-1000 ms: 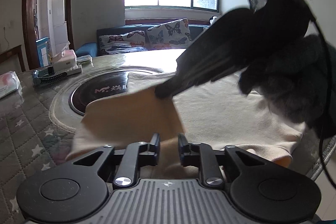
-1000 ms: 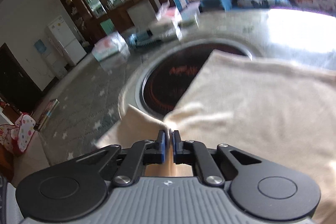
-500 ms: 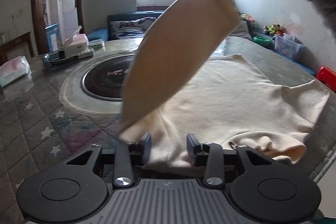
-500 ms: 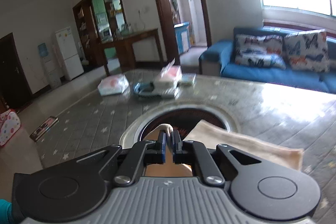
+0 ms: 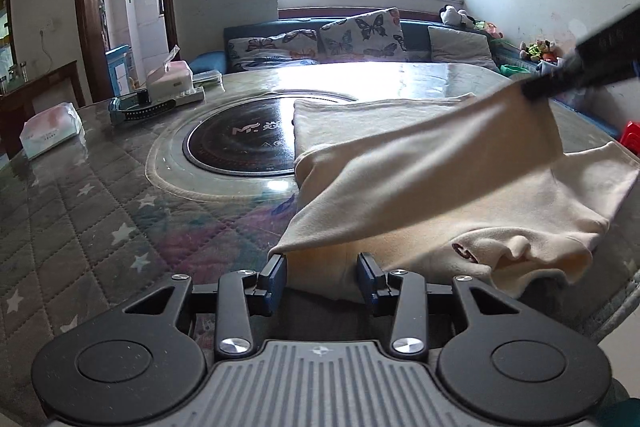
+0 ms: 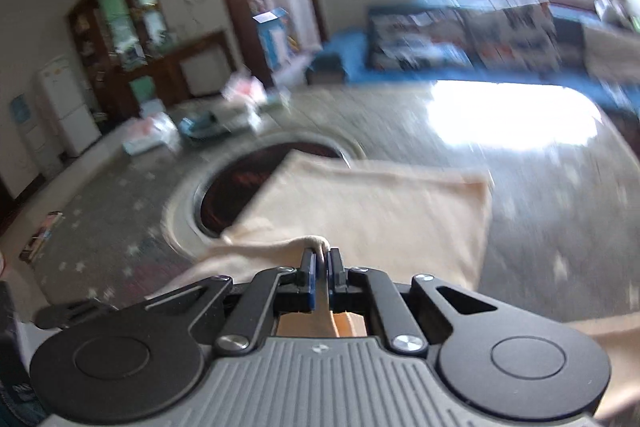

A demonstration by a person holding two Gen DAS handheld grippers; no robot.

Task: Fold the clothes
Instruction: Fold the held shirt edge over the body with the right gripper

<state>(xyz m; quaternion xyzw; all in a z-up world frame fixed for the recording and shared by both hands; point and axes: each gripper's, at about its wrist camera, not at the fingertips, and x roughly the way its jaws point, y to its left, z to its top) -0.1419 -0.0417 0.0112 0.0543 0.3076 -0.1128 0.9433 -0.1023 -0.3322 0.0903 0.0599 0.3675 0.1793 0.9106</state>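
A cream T-shirt [image 5: 460, 183] lies on the round table, its far part over the black hotplate. My left gripper [image 5: 322, 269] is open at the shirt's near edge; cloth lies between its fingers. My right gripper [image 6: 321, 259] is shut on a fold of the shirt [image 6: 360, 211]. In the left wrist view the right gripper [image 5: 532, 93] holds the sleeve up at the right, stretched across the shirt's body. The right wrist view is blurred.
The quilted star-pattern table cover [image 5: 100, 211] surrounds a black hotplate [image 5: 240, 147]. Tissue packs [image 5: 50, 131], a tissue box [image 5: 170, 77] and a strap [image 5: 140, 105] sit at the table's far left. A sofa with butterfly cushions [image 5: 320, 39] stands behind.
My right gripper has carried the sleeve from high above the table's middle down and to the right. My left gripper has opened wider and let go of the cloth.
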